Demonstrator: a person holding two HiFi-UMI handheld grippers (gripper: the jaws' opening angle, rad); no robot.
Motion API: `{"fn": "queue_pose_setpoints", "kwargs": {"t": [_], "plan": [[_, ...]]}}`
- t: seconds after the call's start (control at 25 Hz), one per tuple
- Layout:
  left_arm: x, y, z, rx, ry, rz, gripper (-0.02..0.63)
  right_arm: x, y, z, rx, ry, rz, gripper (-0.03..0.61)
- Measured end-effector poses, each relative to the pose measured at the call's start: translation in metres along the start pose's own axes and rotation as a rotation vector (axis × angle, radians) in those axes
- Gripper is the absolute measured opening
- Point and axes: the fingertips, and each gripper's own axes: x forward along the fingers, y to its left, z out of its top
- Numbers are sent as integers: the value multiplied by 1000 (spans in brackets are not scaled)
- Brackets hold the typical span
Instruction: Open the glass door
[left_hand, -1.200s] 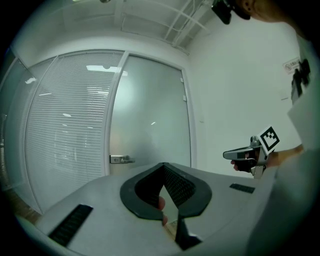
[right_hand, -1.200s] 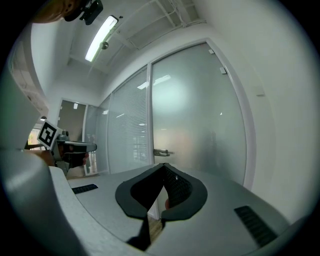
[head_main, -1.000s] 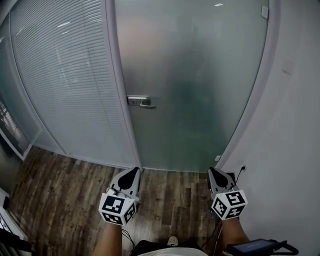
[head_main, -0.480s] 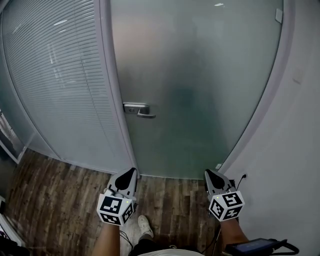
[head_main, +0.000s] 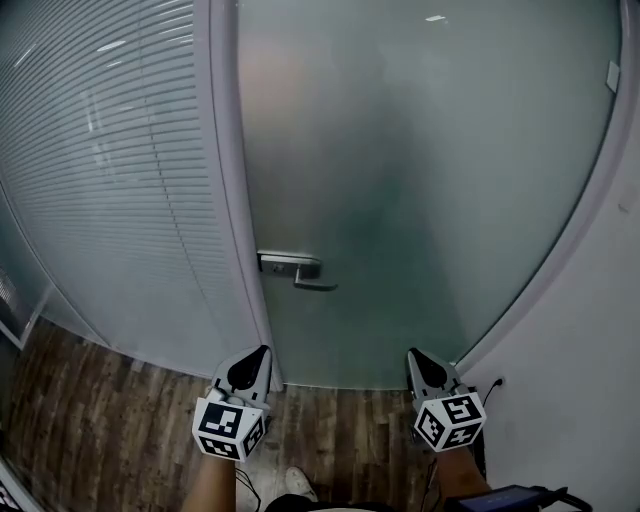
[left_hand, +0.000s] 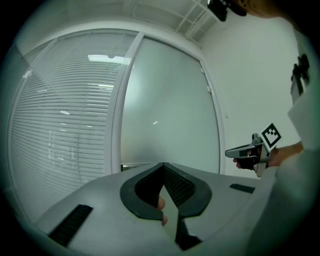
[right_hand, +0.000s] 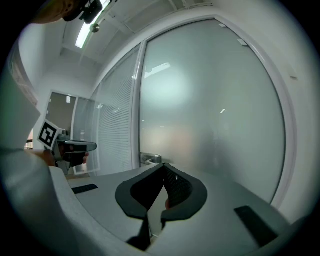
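You stand facing the frosted glass door (head_main: 420, 180), both grippers low and short of it. The reach for the handle looks not yet begun. The left gripper (head_main: 264, 351) has its jaws shut tip to tip w/ nothing between them. The right gripper (head_main: 411, 354) is the same, jaws closed and empty. Neither touches the door.

The door fills the centre and right of the scene, closed in its frame. Its metal lever handle (head_main: 305, 272) sits at the door's left edge, beyond the left gripper and a bit to its right, the lever pointing right.

Next move, prob.: bring one gripper to the lever, most likely the left as it's nearer. Part the jaws to take it or press it down w/ closed tips, then swing the door. Whether it pushes or pulls can't be told from here.

Around you:
- A slatted blind panel (head_main: 110, 180) stands to the left.
- A white frame post (head_main: 225, 200) sits right beside the handle, leaving little room on that side.
- A white wall (head_main: 600, 350) closes in on the right.
- The wood floor (head_main: 100, 400) lies underfoot.
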Motion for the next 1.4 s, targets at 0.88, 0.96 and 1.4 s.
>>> {"fn": "queue_pose_setpoints", "kwargs": {"t": [0.88, 0.96, 1.4], "plan": [[79, 115, -6, -29, 23, 51, -2, 164, 28, 21, -21, 17, 128, 2], [90, 115, -11, -32, 33, 68, -2, 178, 25, 15, -25, 29, 170, 2], [121, 95, -42, -80, 112, 187, -2, 226, 27, -10, -63, 150, 460, 3]]}}
